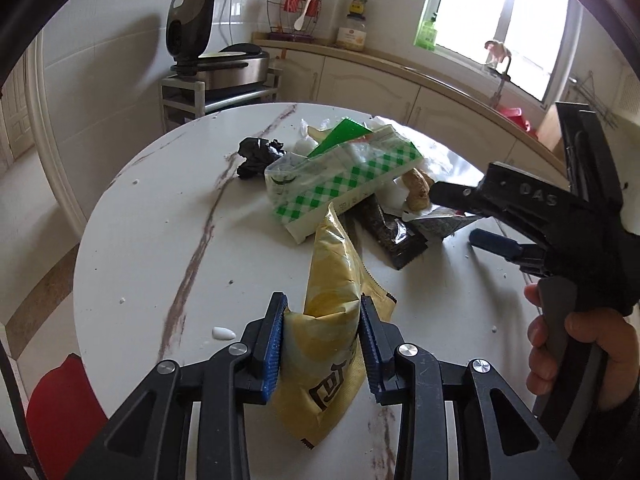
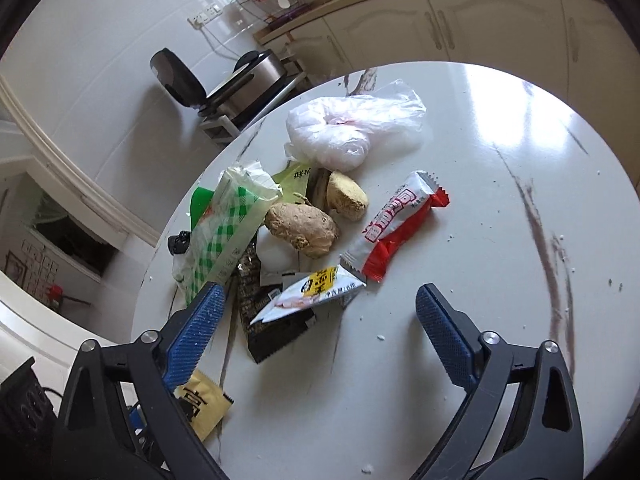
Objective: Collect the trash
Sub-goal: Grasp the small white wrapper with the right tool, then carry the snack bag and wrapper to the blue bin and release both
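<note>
My left gripper is shut on a yellow chip bag at the near side of the round white table. The bag's corner also shows in the right wrist view. My right gripper is open and empty above the trash pile; it also shows in the left wrist view. The pile holds a green-checked wrapper, also in the right wrist view, a black packet, a white-yellow sachet, a red-white wrapper, ginger pieces and a white plastic bag.
A crumpled black bag lies at the pile's far left. A rice cooker stands on a rack beyond the table. Kitchen cabinets and a counter run along the back. A red stool sits below the table's left edge.
</note>
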`<state>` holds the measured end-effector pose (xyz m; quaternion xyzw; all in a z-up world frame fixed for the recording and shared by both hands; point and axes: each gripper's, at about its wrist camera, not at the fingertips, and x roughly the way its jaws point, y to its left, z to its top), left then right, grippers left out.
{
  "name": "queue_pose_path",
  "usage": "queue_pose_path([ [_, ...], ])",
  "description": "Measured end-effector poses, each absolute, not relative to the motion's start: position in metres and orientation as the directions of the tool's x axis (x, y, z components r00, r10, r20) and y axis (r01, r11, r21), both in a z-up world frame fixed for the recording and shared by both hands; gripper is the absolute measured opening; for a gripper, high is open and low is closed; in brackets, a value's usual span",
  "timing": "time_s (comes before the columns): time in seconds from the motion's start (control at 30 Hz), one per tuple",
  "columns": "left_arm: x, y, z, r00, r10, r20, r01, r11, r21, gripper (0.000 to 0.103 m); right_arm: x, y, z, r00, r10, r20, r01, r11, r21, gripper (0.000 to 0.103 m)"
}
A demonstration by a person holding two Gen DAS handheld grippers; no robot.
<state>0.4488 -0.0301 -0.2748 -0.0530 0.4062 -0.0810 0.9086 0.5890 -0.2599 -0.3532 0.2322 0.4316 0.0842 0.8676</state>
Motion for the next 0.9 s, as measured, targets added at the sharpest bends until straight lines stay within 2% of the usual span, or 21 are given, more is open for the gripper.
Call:
queue_pose_path([
  [0.03,0.448,-0.03,-0.273,0.656,-0.193,-0.73,0.103,0.981,-0.166,0.031,0.59,-0.258,-0.354,0.612,0.33,-0.719,0.06,0.887,0.458,0.069],
  [0.1,0.447,-0.027,-0.269,0.657,-0.199,-0.727,0.112,0.98,-0.166,0.031,0.592,-0.256,-0.356,0.598,0.345,-0.723,0.056,0.882,0.467,0.043],
  [0.13,0.446,-0.028,-0.267,0.657,-0.203,-0.726,0.115,0.979,-0.17,0.031,0.592,-0.255,-0.359,0.587,0.336,-0.736,0.059,0.889,0.453,0.026],
  [0.17,0.446,-0.029,-0.267,0.656,-0.21,-0.725,0.119,0.977,-0.175,0.031,0.589,-0.255,-0.359,0.598,0.343,-0.724,0.038,0.89,0.454,0.023],
  [0.3,0.444,-0.034,-0.262,0.654,-0.235,-0.719,0.136,0.971,-0.194,0.031,0.569,-0.263,-0.354,0.627,0.375,-0.683,-0.015,0.882,0.471,0.017],
  [0.63,0.431,-0.083,-0.23,0.664,-0.306,-0.682,0.218,0.952,-0.214,0.03,0.497,-0.31,-0.307,0.722,0.378,-0.58,-0.096,0.884,0.458,0.013],
  [0.77,0.425,-0.129,-0.211,0.655,-0.358,-0.666,0.299,0.932,-0.206,0.031,0.462,-0.351,-0.29,0.771,0.336,-0.541,-0.07,0.889,0.452,0.013],
  [0.9,0.426,-0.191,-0.198,0.619,-0.42,-0.664,0.395,0.897,-0.198,0.031,0.426,-0.4,-0.278,0.826,0.232,-0.514,0.002,0.911,0.413,0.013],
])
